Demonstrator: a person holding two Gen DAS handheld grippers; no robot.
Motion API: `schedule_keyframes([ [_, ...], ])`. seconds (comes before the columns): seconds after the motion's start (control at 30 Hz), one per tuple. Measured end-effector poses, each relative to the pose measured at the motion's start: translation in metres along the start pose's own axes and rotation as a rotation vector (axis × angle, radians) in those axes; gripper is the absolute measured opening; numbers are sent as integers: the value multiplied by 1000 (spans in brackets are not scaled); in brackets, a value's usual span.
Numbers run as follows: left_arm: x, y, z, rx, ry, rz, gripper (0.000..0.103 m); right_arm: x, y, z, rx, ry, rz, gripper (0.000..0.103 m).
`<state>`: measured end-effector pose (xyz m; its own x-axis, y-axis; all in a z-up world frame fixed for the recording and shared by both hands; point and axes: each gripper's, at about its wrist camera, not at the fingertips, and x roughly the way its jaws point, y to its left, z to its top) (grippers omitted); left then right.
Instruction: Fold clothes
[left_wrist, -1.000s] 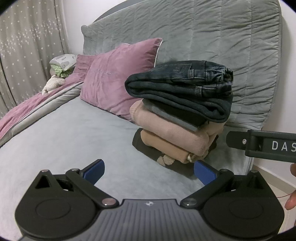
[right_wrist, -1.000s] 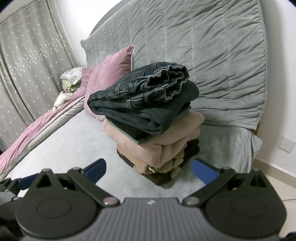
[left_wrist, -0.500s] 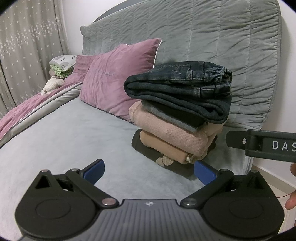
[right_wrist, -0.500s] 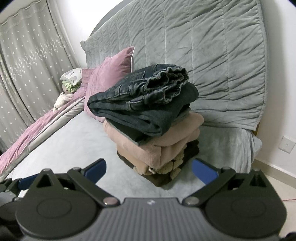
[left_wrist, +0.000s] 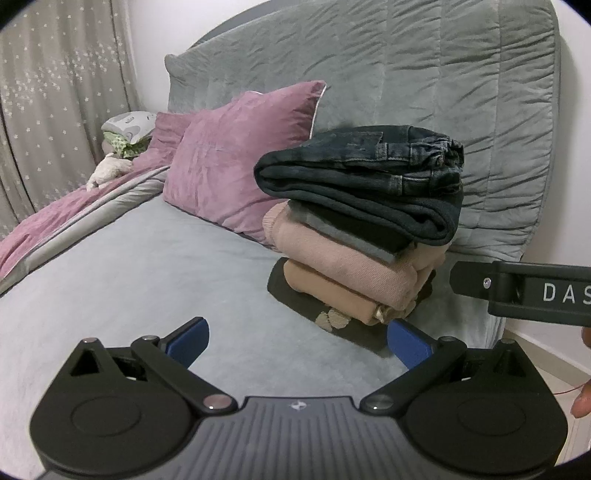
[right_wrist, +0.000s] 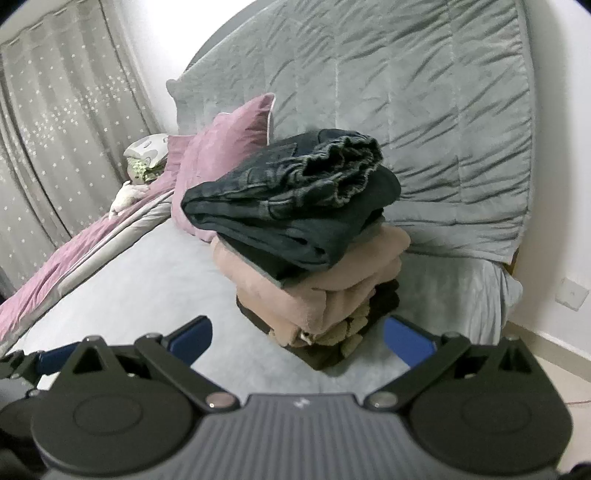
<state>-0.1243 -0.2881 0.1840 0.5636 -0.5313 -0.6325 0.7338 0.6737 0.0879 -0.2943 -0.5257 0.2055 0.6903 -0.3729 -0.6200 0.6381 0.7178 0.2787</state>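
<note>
A stack of folded clothes sits on the grey bed (left_wrist: 129, 266) near the headboard. Folded dark jeans (left_wrist: 365, 177) (right_wrist: 295, 206) lie on top, over a dark grey garment, two beige sweaters (left_wrist: 340, 266) (right_wrist: 314, 291) and a dark brown piece (left_wrist: 332, 317) at the bottom. My left gripper (left_wrist: 297, 341) is open and empty, hovering short of the stack's lower left. My right gripper (right_wrist: 299, 341) is open and empty too, in front of the stack's base. Part of the right gripper's black body (left_wrist: 524, 291) shows at the right edge of the left wrist view.
Purple pillows (left_wrist: 236, 170) (right_wrist: 218, 158) lean on the quilted grey headboard (left_wrist: 424, 81) left of the stack. A purple blanket (left_wrist: 55, 218), a soft toy (left_wrist: 107, 171) and a patterned cushion lie far left by the curtain (left_wrist: 55, 92). Floor and a wall socket (right_wrist: 570, 293) lie right of the bed.
Both views have shifted slightly: the stack sits a bit further right in each frame. Both grippers stay open and the stack is untouched.
</note>
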Motion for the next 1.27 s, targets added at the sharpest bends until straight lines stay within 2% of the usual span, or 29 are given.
schedule_keyframes([
  [0.4, -38, 31, -37, -55, -34, 42, 103, -36, 49, -29, -154, -33, 54, 103],
  [0.83, -61, 45, -60, -72, -47, 68, 103, -64, 71, -45, -216, -56, 123, 103],
  [1.27, -59, 55, -67, -92, -36, 80, 103, -63, 88, -55, -233, -36, 154, 103],
])
